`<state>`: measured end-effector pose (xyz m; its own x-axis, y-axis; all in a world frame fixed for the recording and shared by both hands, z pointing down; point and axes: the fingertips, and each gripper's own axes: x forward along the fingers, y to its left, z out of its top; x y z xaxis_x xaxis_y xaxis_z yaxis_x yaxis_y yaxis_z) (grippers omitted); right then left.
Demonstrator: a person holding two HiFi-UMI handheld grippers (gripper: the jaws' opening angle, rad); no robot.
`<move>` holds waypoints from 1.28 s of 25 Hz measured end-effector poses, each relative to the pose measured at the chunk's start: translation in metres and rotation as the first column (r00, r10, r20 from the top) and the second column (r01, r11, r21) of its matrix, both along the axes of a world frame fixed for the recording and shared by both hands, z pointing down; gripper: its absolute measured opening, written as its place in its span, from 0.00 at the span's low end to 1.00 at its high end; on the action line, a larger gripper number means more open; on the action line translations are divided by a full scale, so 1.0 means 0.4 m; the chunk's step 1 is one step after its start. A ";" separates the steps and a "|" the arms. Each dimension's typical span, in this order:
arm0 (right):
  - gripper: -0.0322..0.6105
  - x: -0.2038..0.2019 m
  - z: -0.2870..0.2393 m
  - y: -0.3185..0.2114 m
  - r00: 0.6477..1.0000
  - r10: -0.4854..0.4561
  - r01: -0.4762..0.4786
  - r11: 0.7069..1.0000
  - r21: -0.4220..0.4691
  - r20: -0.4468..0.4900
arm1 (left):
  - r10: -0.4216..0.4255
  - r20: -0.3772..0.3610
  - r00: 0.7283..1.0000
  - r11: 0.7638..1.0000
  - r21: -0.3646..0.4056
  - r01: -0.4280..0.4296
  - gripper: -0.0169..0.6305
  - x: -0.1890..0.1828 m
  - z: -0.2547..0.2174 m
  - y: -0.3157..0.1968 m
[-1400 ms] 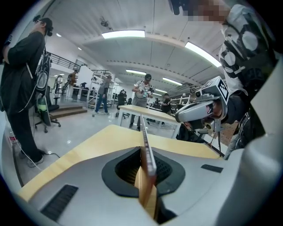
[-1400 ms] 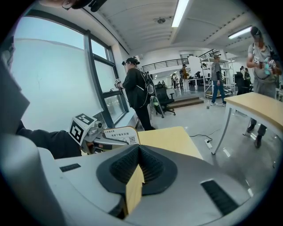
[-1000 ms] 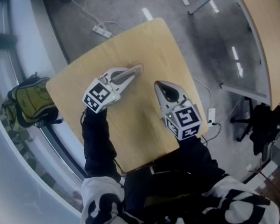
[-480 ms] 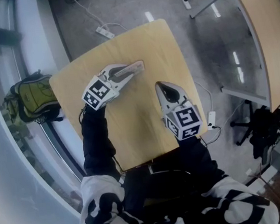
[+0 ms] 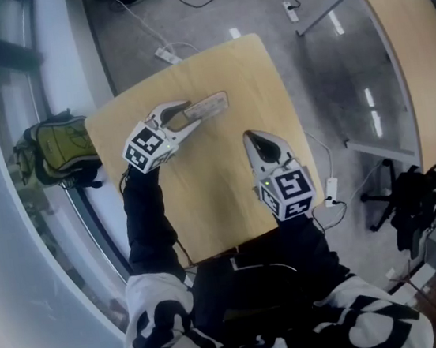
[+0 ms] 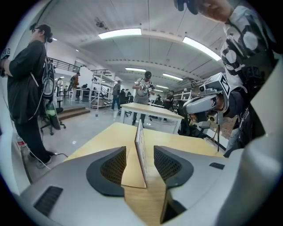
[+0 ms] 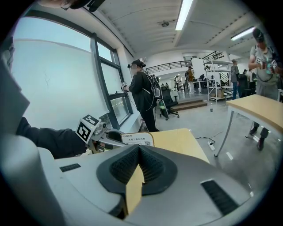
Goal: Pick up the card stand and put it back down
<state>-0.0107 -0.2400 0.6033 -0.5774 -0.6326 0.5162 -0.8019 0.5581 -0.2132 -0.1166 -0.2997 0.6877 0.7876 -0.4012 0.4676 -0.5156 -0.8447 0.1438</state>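
Note:
A card stand (image 5: 207, 105), a thin clear sheet with a printed card, stands on the wooden table (image 5: 228, 192) near its far edge. My left gripper (image 5: 188, 115) has its jaws on either side of it. In the left gripper view the card stand (image 6: 140, 145) is edge-on between the jaws of the left gripper (image 6: 139, 150), which are opening, with a gap on each side. My right gripper (image 5: 251, 135) hovers over the table's right half, shut on nothing. The right gripper view looks past the right gripper (image 7: 139, 148) at the card stand (image 7: 138, 139) and the left gripper (image 7: 108, 134).
A green backpack (image 5: 59, 146) lies on the floor left of the table. A power strip (image 5: 164, 54) and cables lie beyond the far edge. Another table (image 5: 416, 47) stands at the right with a black chair (image 5: 412, 199) below it. A person in black (image 7: 143, 99) stands nearby.
The left jaws have spread apart from the card stand, which now stands free on the table. The right gripper has hardly moved.

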 end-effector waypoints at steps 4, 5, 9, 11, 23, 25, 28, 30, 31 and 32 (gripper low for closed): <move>0.09 -0.002 -0.014 0.019 1.000 0.000 0.000 1.000 0.011 0.004 | -0.045 0.000 0.999 0.999 0.000 0.045 0.39 -0.025 -0.006 0.019; 0.09 -0.004 -0.018 0.024 1.000 -0.001 0.001 1.000 0.015 0.005 | -0.062 0.002 0.998 0.998 0.004 0.062 0.40 -0.033 -0.010 0.022; 0.09 -0.009 -0.040 0.041 1.000 -0.005 0.004 0.999 0.034 0.008 | -0.132 -0.001 0.991 0.991 0.019 0.132 0.40 -0.062 -0.041 0.049; 0.09 -0.014 -0.052 0.052 1.000 -0.008 0.007 0.999 0.044 0.010 | -0.179 -0.006 0.984 0.983 0.028 0.179 0.40 -0.077 -0.059 0.067; 0.09 -0.044 -0.195 0.125 0.998 -0.051 0.047 0.986 0.157 0.021 | -0.404 -0.128 0.906 0.899 0.126 0.419 0.35 -0.076 -0.278 0.181; 0.09 -0.053 -0.226 0.150 0.998 -0.061 0.057 0.981 0.183 0.018 | -0.403 -0.182 0.897 0.889 0.156 0.430 0.24 -0.065 -0.323 0.212; 0.09 -0.060 -0.271 0.193 0.997 -0.073 0.069 0.972 0.224 0.010 | -0.411 -0.231 0.882 0.868 0.195 0.456 0.07 -0.049 -0.374 0.266; 0.09 -0.058 -0.300 0.216 0.997 -0.076 0.071 0.965 0.253 0.007 | -0.412 -0.260 0.873 0.861 0.202 0.466 0.04 -0.034 -0.404 0.301; 0.09 -0.057 -0.311 0.226 0.997 -0.075 0.070 0.962 0.265 0.007 | -0.407 -0.272 0.872 0.863 0.200 0.465 0.04 -0.023 -0.415 0.318; 0.09 -0.056 -0.319 0.237 0.997 -0.073 0.069 0.960 0.272 0.007 | -0.402 -0.276 0.873 0.865 0.198 0.461 0.04 -0.013 -0.423 0.333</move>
<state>-0.0333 -0.1453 0.4757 -0.6333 -0.7045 0.3204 -0.7557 0.6523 -0.0594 -0.1218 -0.1665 0.5187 0.5768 -0.8043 0.1428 -0.8169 -0.5662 0.1100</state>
